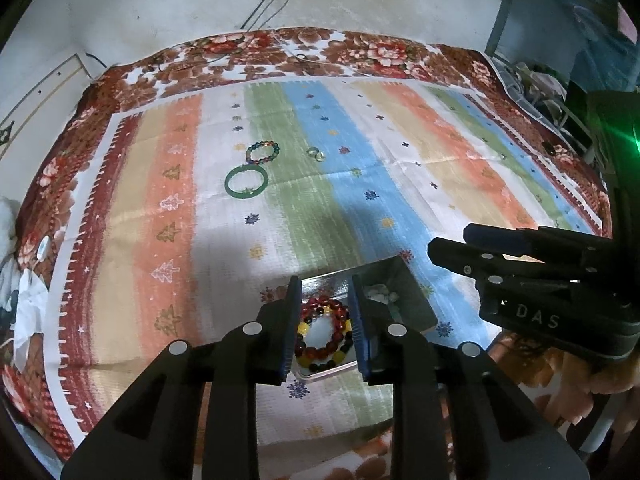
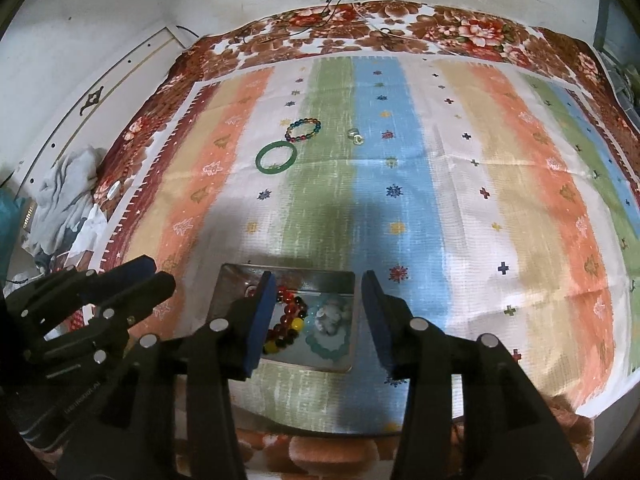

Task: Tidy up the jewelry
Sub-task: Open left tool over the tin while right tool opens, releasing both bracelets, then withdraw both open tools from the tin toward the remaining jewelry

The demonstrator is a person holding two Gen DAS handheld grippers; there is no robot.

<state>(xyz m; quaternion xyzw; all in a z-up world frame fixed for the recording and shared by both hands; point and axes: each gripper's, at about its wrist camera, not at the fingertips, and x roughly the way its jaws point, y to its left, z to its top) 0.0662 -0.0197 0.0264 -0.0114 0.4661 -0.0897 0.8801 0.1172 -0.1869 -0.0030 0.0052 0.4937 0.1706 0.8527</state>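
Both tongs, left (image 1: 325, 312) and right (image 2: 320, 316), I hold released above the shallow rectangular metal tray (image 2: 224, 300) holding a red-and-yellow beaded bracelet (image 2: 289, 320).

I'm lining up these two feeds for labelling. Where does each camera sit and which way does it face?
Left wrist: on the left gripper, looking forward over the tin and striped cloth to the wall; its own open fingers show, with the right gripper at right.
Right wrist: on the right gripper, same heading; its open fingers straddle the tin, left gripper at left.
Shared: tin, green bangle, bead bracelet.
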